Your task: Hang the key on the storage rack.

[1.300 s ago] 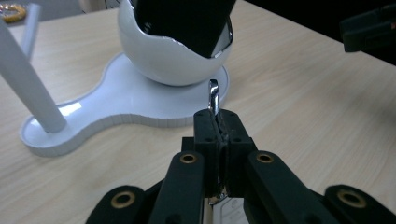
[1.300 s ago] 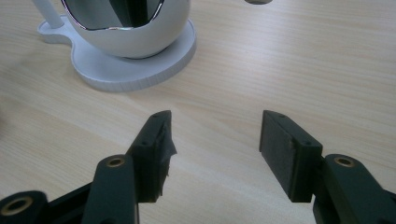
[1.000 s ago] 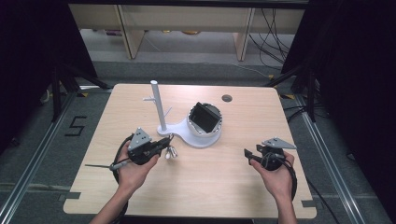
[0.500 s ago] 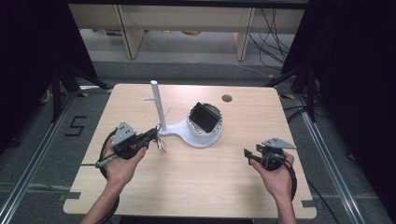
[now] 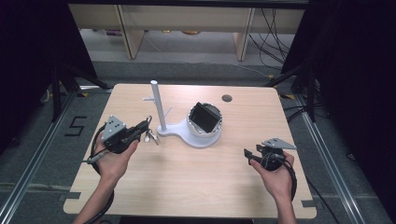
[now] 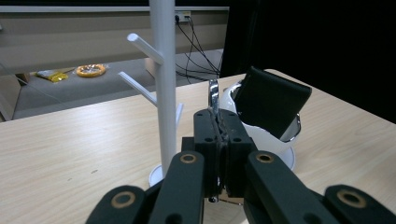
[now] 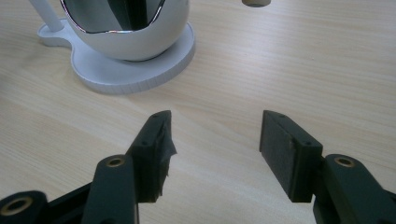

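I am holding the left tool (image 5: 145, 127) at the left part of the counter (image 5: 187, 186), just beside the white stand (image 5: 158, 109). Its jaws are closing fully on a small shiny metal piece (image 6: 214, 95), which is standing up between the pads in the left gripper view. In the high view some pale, shiny bits (image 5: 150, 136) are hanging under the tool tip, near the base of the stand; I cannot tell exactly what kind of thing it is.

The stand is rising as a thin white pole with short pegs (image 6: 140, 45) pointing to the side. Its flat base is continuing to the right into a round part, and a white bowl (image 5: 204, 129) with a shiny rim is sitting on this part. A black flat object (image 6: 273, 100) is leaning tilted inside the bowl, with its top edge above the rim.

I am keeping the right tool (image 5: 256, 156) at the right part of the counter, well apart from the stand. Its jaws are standing wide open with nothing between them, and in the right gripper view they are pointing toward the bowl (image 7: 128, 32) and the base (image 7: 140, 70) over the bare wood.
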A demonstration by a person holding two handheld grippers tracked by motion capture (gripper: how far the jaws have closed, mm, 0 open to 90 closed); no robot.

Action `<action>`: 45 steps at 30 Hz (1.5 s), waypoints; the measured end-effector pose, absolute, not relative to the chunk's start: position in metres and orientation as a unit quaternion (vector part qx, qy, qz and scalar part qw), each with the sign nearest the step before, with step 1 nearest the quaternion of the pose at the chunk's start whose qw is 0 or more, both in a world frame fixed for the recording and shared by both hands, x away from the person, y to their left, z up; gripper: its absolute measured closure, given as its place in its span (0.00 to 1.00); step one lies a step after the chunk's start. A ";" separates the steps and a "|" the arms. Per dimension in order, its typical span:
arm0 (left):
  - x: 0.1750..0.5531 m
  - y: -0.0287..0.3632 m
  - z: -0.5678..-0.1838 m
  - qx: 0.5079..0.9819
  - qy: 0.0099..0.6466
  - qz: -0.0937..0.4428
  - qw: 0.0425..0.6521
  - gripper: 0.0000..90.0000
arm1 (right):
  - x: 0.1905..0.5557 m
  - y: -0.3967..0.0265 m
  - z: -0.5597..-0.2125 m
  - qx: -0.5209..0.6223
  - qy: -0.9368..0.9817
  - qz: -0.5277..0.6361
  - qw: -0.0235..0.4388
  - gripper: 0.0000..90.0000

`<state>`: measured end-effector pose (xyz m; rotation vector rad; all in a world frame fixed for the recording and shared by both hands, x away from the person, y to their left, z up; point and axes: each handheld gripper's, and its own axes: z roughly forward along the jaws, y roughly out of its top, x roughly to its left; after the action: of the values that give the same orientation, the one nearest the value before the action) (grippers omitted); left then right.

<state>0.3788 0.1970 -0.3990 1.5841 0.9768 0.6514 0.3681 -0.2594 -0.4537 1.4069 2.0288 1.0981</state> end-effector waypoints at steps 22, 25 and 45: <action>0.404 0.215 -0.385 0.638 0.439 0.316 0.548 0.97 | 0.368 -0.259 -0.454 0.509 0.731 0.399 0.219 0.50; 0.408 0.215 -0.384 0.637 0.440 0.322 0.545 0.97 | 0.368 -0.258 -0.454 0.511 0.731 0.399 0.214 0.50; 0.421 0.207 -0.384 0.638 0.442 0.340 0.531 0.97 | 0.368 -0.259 -0.455 0.511 0.732 0.395 0.216 0.50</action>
<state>0.4209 0.2068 -0.3841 1.5220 1.0541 0.8102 0.3680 -0.2588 -0.4551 1.4161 2.0298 1.0963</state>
